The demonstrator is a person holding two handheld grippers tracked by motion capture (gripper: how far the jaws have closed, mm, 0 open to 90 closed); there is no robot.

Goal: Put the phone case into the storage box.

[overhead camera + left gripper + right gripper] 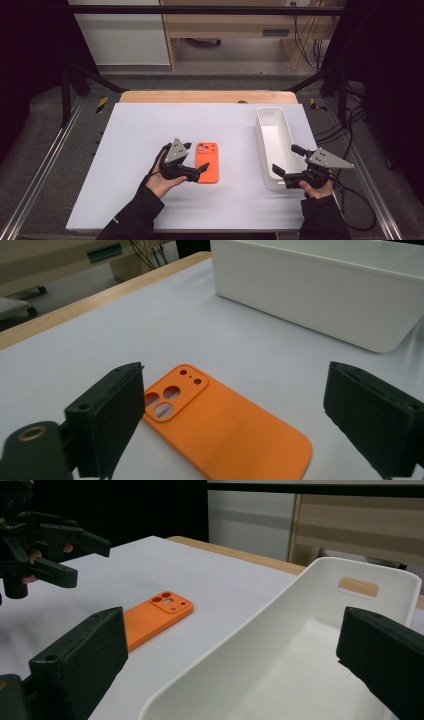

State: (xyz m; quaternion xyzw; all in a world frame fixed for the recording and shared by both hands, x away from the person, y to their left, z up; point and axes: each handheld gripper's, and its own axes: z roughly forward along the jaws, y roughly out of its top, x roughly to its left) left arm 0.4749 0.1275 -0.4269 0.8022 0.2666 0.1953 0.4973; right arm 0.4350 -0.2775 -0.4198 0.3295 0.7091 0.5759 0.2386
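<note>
The orange phone case [207,162] lies flat on the desk [140,130], long side pointing away from the person. The left gripper [196,161] is right beside it, jaws wide open around its near end, not touching. The right gripper [286,165], also open, waits at the white bin [274,131].

White table [150,200], two things lying flat on it.
Orange phone case [207,162] lies camera holes up, just beside the left gripper [196,159], between its spread jaws; long white bin [272,137] lies by the right gripper [286,161].
</note>
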